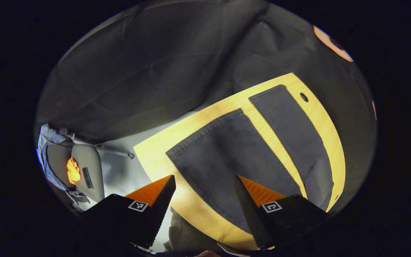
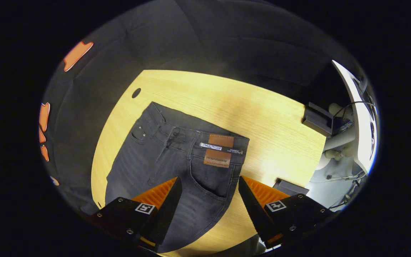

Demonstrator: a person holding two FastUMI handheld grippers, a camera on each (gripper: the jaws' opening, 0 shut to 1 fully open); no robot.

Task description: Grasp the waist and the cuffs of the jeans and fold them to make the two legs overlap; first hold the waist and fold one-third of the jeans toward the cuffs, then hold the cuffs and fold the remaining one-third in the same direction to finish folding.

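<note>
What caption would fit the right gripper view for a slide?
Open right gripper hovering above the waist of dark jeans lying flat on a wooden table.

Matt dark denim jeans (image 2: pixel 177 167) w/ leather patch (image 2: pixel 219 150), wood-grain table (image 2: pixel 262 107).

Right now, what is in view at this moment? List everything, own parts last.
jeans: one pair, dark grey, flat on the table, legs apart
leather patch: one, brown, on the waistband
table: one, light wood, with a dark hole near its edge
chair: one, grey, on the floor beside the table
dark boxes: two, at the table's far edge
left gripper: black with orange fingers, open above the cuffs
right gripper: same colours, open above the waist
</note>
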